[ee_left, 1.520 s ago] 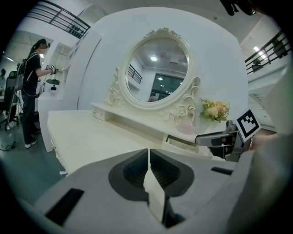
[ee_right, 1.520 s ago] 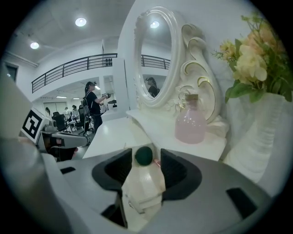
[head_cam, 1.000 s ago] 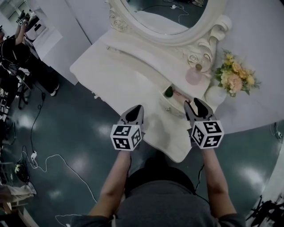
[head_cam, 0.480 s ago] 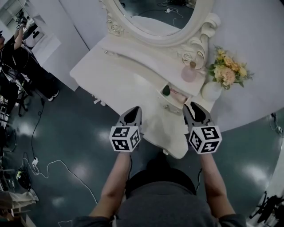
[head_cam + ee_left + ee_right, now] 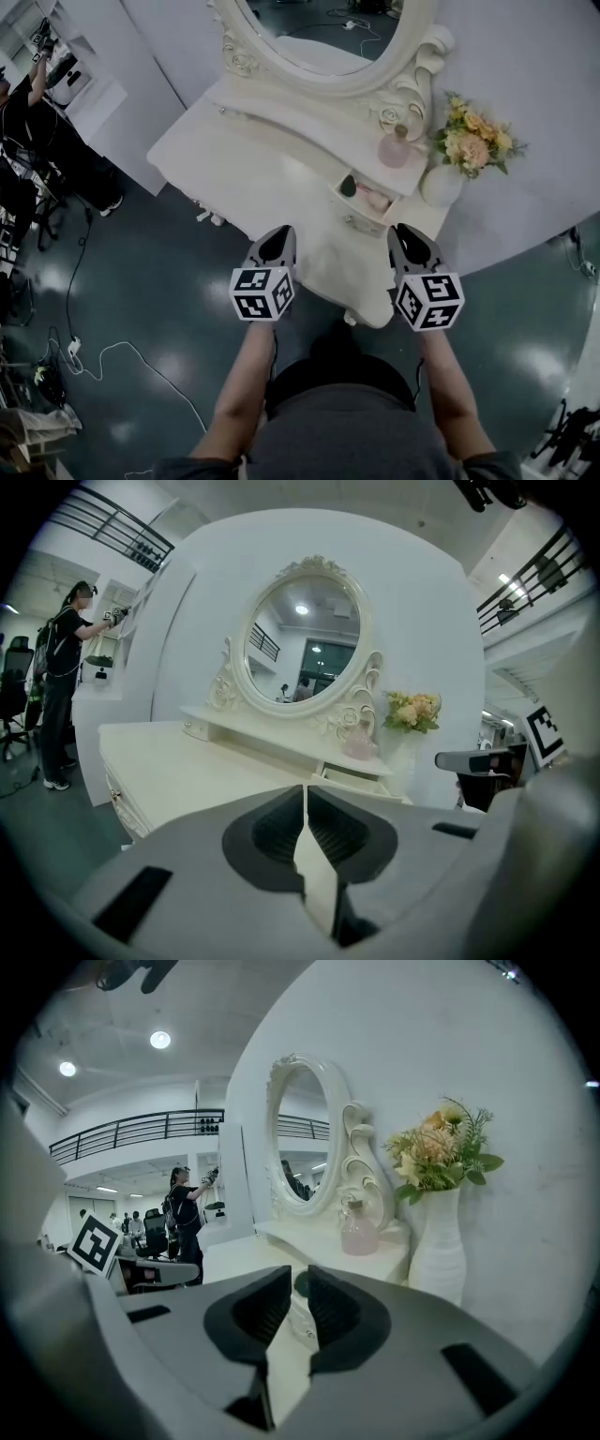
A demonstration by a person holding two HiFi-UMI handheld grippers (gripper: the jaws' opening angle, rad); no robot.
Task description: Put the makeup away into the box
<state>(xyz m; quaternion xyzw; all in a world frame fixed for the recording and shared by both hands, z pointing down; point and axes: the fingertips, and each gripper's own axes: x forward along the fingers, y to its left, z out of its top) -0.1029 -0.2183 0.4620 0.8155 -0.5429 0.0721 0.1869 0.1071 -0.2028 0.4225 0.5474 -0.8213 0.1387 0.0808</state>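
Item, left gripper [image 5: 279, 232], mine: jaws brought fully together, tips meeting, nothing in them; it hovers over the near edge of the cream-painted wooden dressing table [image 5: 253, 159].
Item, right gripper [image 5: 404, 231], mine: jaws have just been closing and stand at a narrow gap; no thing lies between them, the pads press on nothing; it points toward the table's right end.
Item, small cream open box set drawer-like into the table's raised shelf [image 5: 354, 219]: pulled out toward me, just ahead of the right gripper, apart from both.
Item, makeup, lying inside that box: one dark green round compact [image 5: 349, 187] at its left end; one pale pink piece [image 5: 377, 200] beside it to the right; its exact kind I cannot tell.
Item, pink glass bottle with a stopper [image 5: 394, 152]: upright on the shelf behind the box.
Item, white ceramic vase [image 5: 437, 186] holding peach and yellow flowers [image 5: 473, 142]: at the table's far right, next to the bottle.
Item, oval mirror in a carved cream frame [image 5: 375, 86]: upright at the table's back.
Item, person in dark clothes [image 5: 37, 122]: standing well off to the left, on the dark glossy floor [image 5: 141, 300].
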